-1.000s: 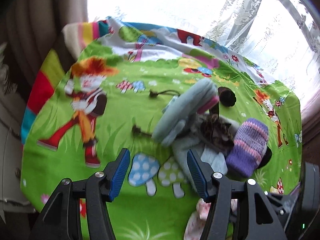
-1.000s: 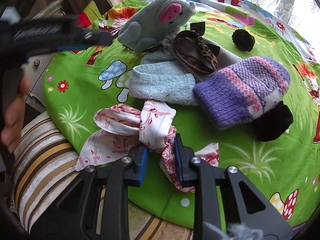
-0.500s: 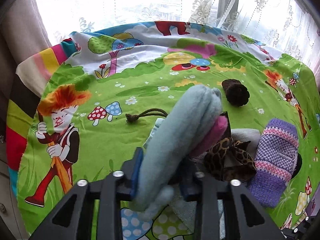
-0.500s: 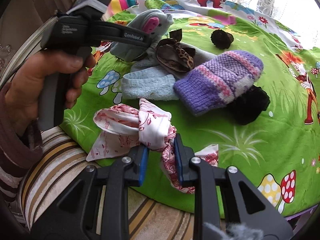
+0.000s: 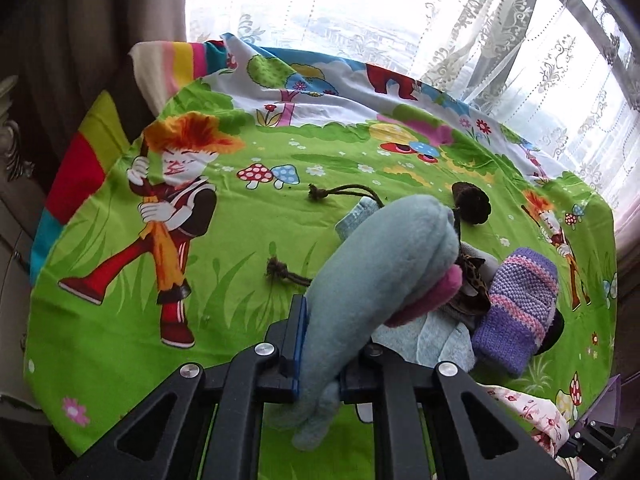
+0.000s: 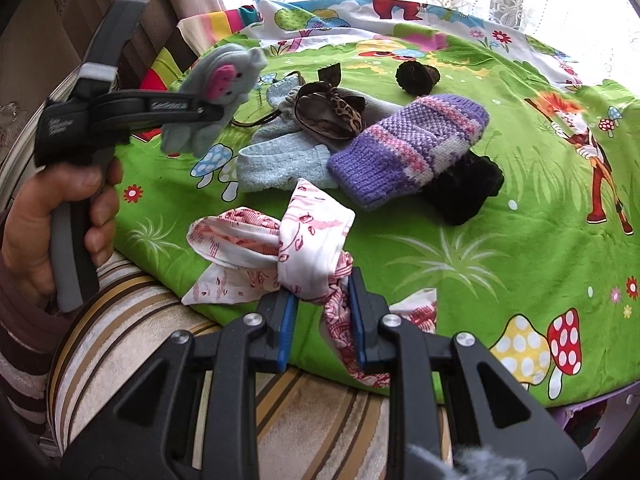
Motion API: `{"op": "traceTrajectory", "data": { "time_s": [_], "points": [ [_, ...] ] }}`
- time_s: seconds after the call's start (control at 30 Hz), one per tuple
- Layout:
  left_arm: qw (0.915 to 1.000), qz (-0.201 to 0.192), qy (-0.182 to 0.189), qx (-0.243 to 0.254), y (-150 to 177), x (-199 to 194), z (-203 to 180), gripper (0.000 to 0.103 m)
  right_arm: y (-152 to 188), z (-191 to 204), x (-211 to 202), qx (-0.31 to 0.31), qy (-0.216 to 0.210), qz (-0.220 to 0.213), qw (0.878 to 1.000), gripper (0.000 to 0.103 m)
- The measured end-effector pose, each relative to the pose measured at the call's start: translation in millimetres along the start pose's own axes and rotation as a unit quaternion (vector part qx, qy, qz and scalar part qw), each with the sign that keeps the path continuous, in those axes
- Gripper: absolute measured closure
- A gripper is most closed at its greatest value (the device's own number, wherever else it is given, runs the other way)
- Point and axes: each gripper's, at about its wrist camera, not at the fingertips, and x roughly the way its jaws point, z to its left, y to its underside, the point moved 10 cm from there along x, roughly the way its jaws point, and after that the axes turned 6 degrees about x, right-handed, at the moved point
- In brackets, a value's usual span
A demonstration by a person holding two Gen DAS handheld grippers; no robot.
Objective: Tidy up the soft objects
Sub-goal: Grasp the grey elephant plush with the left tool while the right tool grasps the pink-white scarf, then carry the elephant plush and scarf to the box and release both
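Observation:
My left gripper (image 5: 320,344) is shut on a grey-blue plush toy with a pink patch (image 5: 376,272) and holds it above the green cartoon cloth (image 5: 224,264). The toy also shows in the right wrist view (image 6: 218,88), lifted at the left in the left gripper (image 6: 208,110). My right gripper (image 6: 322,316) is shut on a white and red patterned cloth (image 6: 280,248) at the cloth's near edge. A pile lies mid-cloth: a light blue sock (image 6: 280,160), a leopard-print bow (image 6: 332,110), a purple knit mitten (image 6: 412,144) and a black fuzzy piece (image 6: 464,188).
A dark pompom (image 6: 416,76) lies far on the cloth, and a brown cord (image 5: 340,192) lies left of the pile. A striped cushion (image 6: 132,344) sits under the near edge. Lace curtains and a window (image 5: 400,20) stand behind.
My left gripper closed on the plush toy and lifted it up and to the left, off the pile. My right gripper stayed shut on the patterned cloth.

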Motion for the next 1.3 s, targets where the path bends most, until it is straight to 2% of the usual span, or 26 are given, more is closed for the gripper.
{"op": "traceTrajectory", "data": {
  "time_s": [0.23, 0.53, 0.87, 1.3],
  "points": [
    [0.9993, -0.009, 0.025, -0.028, 28.3, -29.5, -2.0, 0.090, 9.2, -0.8, -16.1, 0.006, 0.002, -0.009, 1.000, 0.075],
    [0.9975, -0.014, 0.066, -0.022, 51.1, -59.5, -31.7, 0.090, 18.9, -8.8, -40.3, 0.021, 0.004, -0.023, 1.000, 0.075],
    [0.9920, -0.006, 0.125, 0.020, 77.3, -84.8, -99.8, 0.090, 43.2, -35.9, -77.5, 0.044, 0.018, -0.039, 0.998, 0.075],
    [0.9774, 0.014, 0.198, 0.073, 110.3, -109.4, -193.2, 0.090, 89.5, -105.1, -132.2, 0.105, 0.057, -0.062, 0.991, 0.076]
  ]
}}
